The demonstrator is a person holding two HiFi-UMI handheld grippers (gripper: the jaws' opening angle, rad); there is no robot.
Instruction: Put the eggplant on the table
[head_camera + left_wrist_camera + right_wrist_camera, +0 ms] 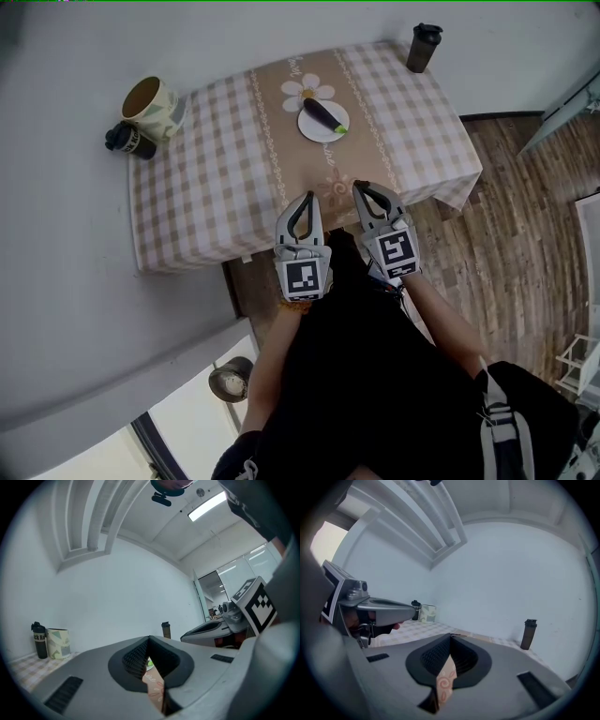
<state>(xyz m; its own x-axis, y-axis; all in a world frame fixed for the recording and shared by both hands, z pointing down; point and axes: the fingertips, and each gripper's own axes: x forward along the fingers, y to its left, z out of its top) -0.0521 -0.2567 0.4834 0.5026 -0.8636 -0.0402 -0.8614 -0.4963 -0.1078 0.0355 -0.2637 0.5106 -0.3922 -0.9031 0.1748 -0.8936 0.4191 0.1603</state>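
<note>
Dark purple eggplant (324, 114), green-stemmed, on white plate (311, 128)

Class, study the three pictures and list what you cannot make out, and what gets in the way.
Eggplant and plate: hidden in the right gripper view, barely a sliver in the left, behind the shut jaws.
Black bottle label: too small in the head view.
Mug contents: too small in the head view.

- Purple eggplant (324, 114) on round white plate (314, 131): in the left gripper view only a white-and-green sliver shows; in the right gripper view both are hidden.
- Black lidded bottle (39, 641), far left: label partly covered by patterned ceramic mug (59, 643).
- Round brownish object (230, 380) on near floor: kind indeterminable.
</note>
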